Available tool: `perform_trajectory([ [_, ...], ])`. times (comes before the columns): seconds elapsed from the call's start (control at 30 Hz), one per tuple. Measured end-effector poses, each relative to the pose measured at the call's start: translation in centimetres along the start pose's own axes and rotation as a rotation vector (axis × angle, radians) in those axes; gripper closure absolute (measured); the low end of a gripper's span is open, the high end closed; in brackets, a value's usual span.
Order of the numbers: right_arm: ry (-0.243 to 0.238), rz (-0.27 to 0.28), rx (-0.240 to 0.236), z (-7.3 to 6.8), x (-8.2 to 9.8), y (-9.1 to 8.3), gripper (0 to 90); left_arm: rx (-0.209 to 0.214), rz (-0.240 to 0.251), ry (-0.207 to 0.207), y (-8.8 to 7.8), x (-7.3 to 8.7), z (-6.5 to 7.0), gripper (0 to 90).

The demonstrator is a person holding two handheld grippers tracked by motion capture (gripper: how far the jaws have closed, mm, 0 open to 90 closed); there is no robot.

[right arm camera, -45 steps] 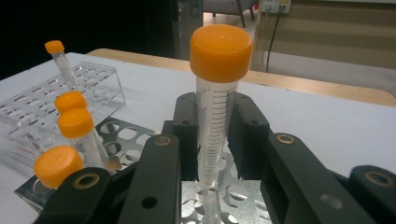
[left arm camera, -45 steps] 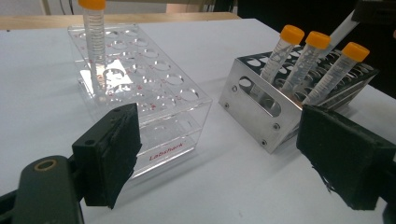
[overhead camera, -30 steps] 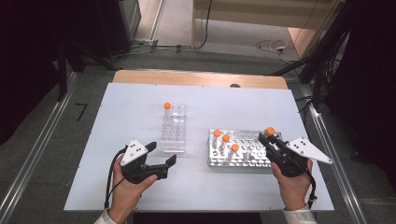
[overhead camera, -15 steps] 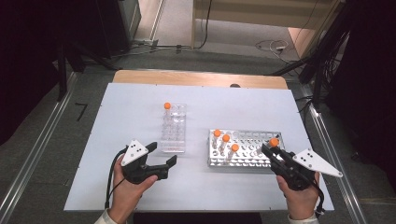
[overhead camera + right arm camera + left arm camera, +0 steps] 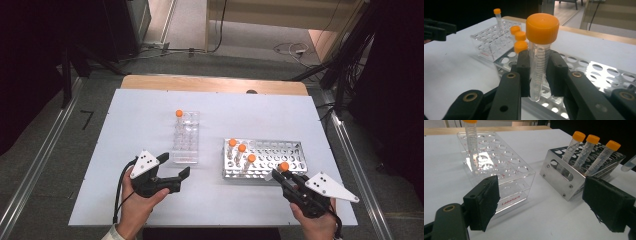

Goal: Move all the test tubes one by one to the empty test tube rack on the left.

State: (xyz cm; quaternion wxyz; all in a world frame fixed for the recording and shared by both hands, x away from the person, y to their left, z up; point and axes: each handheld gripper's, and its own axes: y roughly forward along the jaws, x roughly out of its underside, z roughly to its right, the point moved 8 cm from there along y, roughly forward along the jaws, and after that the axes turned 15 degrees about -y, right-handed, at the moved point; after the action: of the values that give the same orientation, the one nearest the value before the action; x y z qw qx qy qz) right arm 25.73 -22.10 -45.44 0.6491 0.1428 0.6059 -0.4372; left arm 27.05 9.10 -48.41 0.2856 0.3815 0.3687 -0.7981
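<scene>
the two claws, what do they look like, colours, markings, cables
Both the left claw and the right claw are black, with flat black padded jaws. Each carries a pale three-cornered plate dotted with small dark marks, and a black cable trails from the left one. A light cuff shows at the left wrist.

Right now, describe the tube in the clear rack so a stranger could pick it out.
On the white table the clear plastic rack stands left of the metal rack. Its one orange-capped tube stands upright in the far left corner, alone among empty holes.
</scene>
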Motion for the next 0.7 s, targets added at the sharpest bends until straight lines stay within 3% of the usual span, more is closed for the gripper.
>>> perform_trajectory([
  [0.7,-0.047,-0.039,-0.125,-4.8,0.3,2.6,72.1,0.029,-0.018,0.012,0.2,0.4,1.3,15.4],
])
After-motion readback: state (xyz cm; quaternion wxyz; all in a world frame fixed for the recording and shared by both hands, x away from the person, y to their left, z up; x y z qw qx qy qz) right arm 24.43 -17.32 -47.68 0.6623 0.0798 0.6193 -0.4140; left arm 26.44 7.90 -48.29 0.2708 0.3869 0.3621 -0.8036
